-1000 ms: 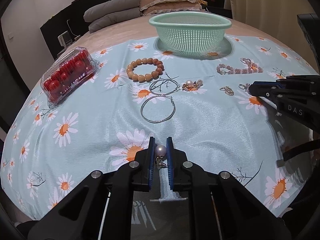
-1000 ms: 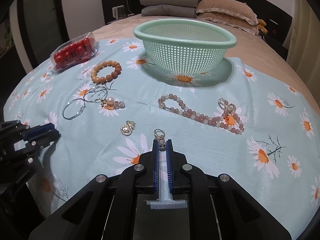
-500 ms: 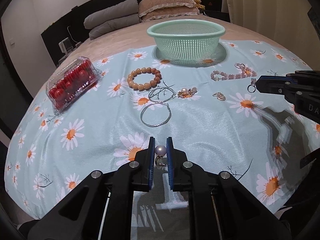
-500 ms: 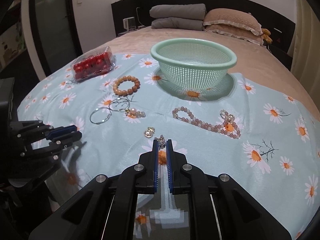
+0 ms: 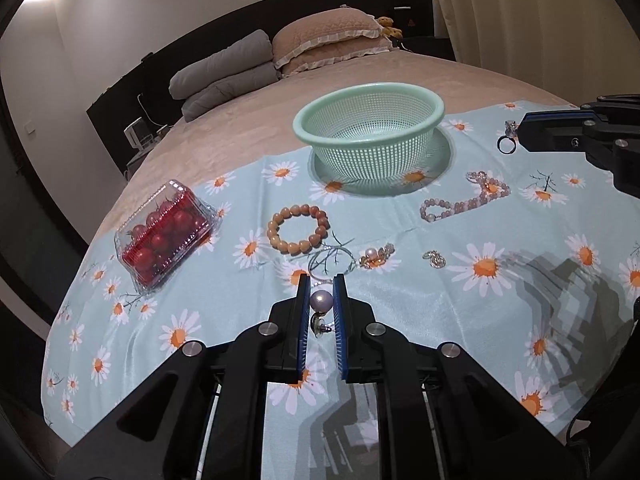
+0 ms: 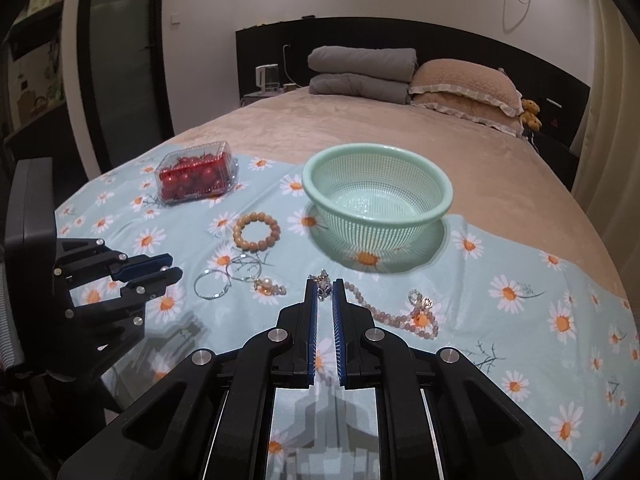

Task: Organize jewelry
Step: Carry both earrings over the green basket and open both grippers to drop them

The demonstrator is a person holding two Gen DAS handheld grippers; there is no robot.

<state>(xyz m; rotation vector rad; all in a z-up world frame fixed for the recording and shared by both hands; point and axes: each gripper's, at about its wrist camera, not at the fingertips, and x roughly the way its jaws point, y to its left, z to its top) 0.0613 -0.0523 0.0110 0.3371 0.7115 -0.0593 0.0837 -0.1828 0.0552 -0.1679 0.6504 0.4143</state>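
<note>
- Left wrist view: left tongs clamped on pearl earring, lower centre, ready for basket, upper centre.
- Right wrist view: right tongs pinching ring, centre, likely for same basket.

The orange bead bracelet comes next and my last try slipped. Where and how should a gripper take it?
The orange bead bracelet lies flat as an open ring on the cloth. Probably come straight down, one finger inside the ring and one outside, pinching the near arc across its beads. That arc's side is bare cloth; the hoop earrings lie to its right.
</note>
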